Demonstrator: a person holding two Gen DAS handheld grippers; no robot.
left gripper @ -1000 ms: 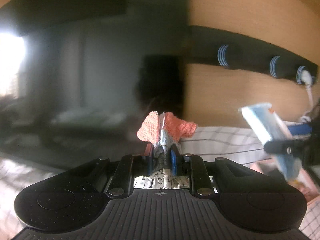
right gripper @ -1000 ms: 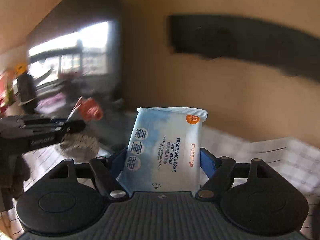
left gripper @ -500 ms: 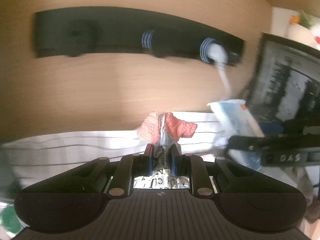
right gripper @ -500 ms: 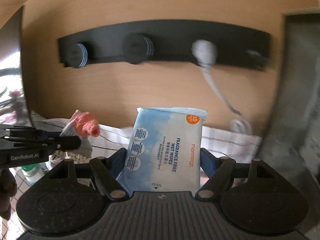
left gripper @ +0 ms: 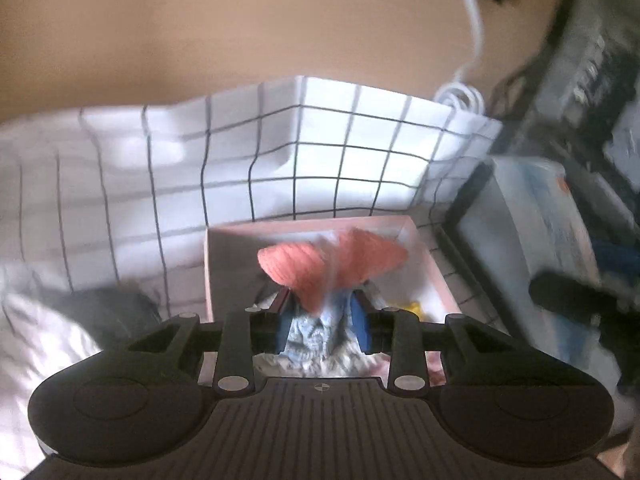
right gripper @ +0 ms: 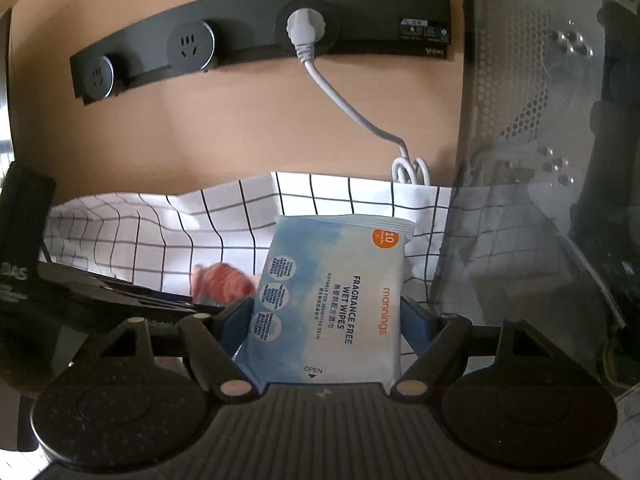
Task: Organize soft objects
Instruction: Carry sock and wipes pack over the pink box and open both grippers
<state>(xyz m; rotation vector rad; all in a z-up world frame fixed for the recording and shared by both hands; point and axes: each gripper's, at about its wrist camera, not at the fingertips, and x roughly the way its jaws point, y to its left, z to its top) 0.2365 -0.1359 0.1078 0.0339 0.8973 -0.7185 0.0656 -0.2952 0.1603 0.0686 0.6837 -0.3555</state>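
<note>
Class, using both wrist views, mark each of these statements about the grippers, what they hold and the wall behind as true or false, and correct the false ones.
1. The right gripper holds a pack of wet wipes. True.
2. The left gripper is empty. False: it is shut on a pink and blue knitted cloth.
3. A pink box lies below the left gripper. True.
4. All the sockets on the power strip are free. False: a white plug sits in one.

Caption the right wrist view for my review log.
Right tool grips a pale-blue wet-wipes pack before a grid-patterned white cloth.
</note>
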